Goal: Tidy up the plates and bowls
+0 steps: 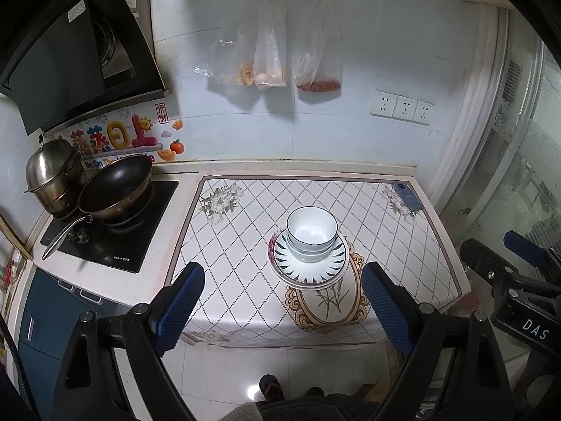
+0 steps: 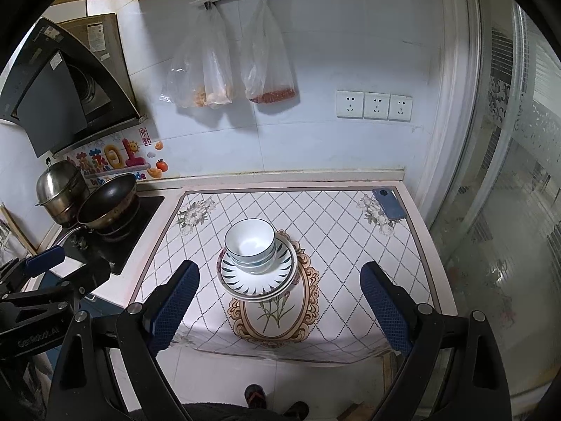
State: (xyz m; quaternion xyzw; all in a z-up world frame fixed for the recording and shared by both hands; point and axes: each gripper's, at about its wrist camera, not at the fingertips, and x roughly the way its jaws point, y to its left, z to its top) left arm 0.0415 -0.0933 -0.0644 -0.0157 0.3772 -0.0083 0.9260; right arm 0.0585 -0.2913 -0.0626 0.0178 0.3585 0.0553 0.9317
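Observation:
Stacked white bowls (image 1: 311,236) (image 2: 249,248) sit on a pile of plates (image 1: 312,269) (image 2: 257,279) whose top plate has dark leaf marks on its rim. The pile rests in the middle of the patterned counter mat (image 1: 245,238) (image 2: 333,245). My left gripper (image 1: 284,280) hangs open in front of and above the counter's near edge, with nothing between its blue pads. My right gripper (image 2: 280,280) is open too, held back from the pile and holding nothing. Each gripper shows at the edge of the other's view.
A black wok (image 1: 117,189) (image 2: 107,200) and a steel steamer pot (image 1: 52,172) (image 2: 61,186) stand on the hob at the left. A blue phone (image 1: 406,196) (image 2: 389,203) lies at the mat's far right corner. Plastic bags (image 1: 270,52) hang on the wall. A glass door is at the right.

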